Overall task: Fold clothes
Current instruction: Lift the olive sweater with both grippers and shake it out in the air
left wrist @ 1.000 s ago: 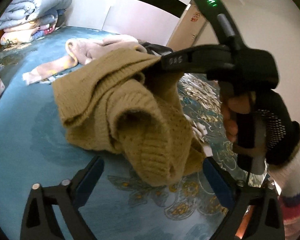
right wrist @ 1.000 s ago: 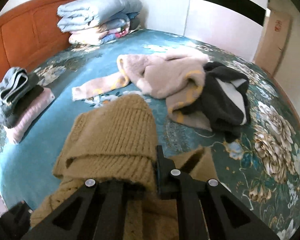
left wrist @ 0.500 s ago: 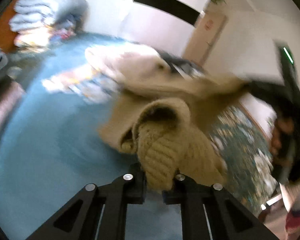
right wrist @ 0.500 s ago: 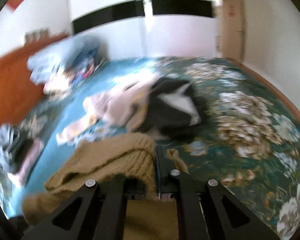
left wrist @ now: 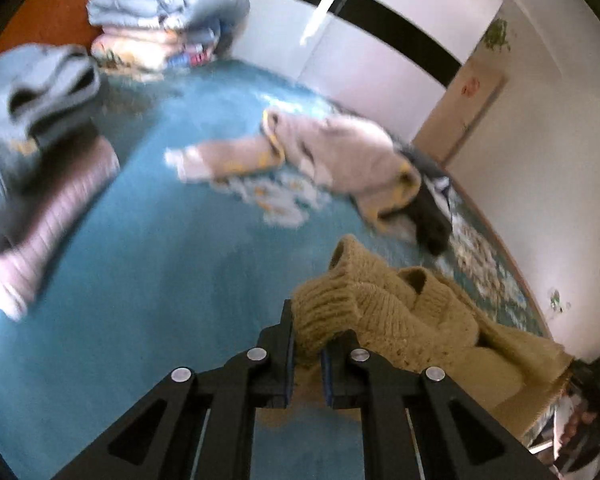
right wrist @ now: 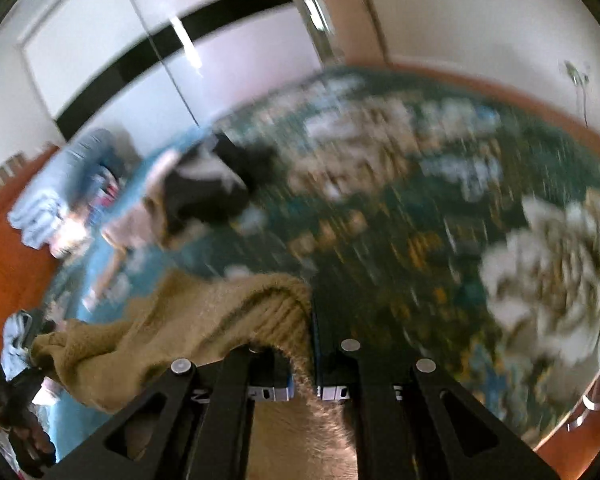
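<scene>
Left wrist view shows your left gripper [left wrist: 306, 344] clamped on a ribbed cuff of the tan knit sweater [left wrist: 400, 320], which hangs between both tools above the bed [left wrist: 160, 280]; your right gripper [right wrist: 310, 344] is pinched on another ribbed edge, likely so you can stretch the garment flat. Bare blue bedspread lies near and left; the unfolded beige garment [left wrist: 332, 156] and black garment [left wrist: 432, 216] sit farther right, the folded pile [left wrist: 32, 160] at far left.
</scene>
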Available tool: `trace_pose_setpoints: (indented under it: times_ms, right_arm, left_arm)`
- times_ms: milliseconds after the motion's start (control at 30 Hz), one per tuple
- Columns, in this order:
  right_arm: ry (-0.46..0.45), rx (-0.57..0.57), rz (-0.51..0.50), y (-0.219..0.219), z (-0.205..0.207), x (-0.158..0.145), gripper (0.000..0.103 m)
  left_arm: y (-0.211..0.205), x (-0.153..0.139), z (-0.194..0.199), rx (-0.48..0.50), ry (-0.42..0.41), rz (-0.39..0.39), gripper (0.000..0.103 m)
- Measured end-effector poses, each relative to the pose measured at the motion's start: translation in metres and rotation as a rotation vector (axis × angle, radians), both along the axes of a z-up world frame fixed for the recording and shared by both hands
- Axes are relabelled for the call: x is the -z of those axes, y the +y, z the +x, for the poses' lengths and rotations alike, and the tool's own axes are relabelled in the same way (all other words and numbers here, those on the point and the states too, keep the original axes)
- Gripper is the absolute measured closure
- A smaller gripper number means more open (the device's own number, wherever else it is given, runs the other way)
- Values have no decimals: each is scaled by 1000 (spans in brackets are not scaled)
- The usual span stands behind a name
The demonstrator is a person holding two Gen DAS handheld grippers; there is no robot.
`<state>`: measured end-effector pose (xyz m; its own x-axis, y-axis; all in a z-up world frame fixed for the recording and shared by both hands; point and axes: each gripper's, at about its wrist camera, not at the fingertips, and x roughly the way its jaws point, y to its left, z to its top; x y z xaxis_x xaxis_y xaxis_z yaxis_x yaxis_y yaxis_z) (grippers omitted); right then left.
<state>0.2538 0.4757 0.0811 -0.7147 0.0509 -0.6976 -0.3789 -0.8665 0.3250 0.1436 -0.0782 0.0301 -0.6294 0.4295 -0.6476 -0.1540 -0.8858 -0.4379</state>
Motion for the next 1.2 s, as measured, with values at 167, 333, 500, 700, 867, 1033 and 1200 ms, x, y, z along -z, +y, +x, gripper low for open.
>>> trace_pose_setpoints:
  times_ms: [167, 333, 500, 700, 867, 1033, 1200]
  right_arm:
    - [-48, -11, -36, 6, 11, 12, 94]
    - [-85, -50, 61, -5, 29, -10, 67]
    - [-54, -86, 168, -17, 48, -58, 63]
    - [-69, -278, 239, -72, -40, -76, 54]
    - [-249, -493, 255, -148, -171, -10, 54]
    - [-424, -562, 351, -186, -250, 47, 54]
    - [-531, -616, 395, -194, -283, 81, 54]
  left_arm:
    - [8, 7, 15, 36, -6, -37, 92]
    - [3, 10, 15, 48, -6, -12, 92]
    - [2, 14, 13, 62, 0, -2, 92]
    - [2, 21, 7, 82, -8, 12, 89]
    - [-4, 23, 8, 127, -8, 36, 88]
    - [-6, 22, 16, 194, 27, -3, 58]
    - [-1, 27, 26, 285, 67, -56, 46]
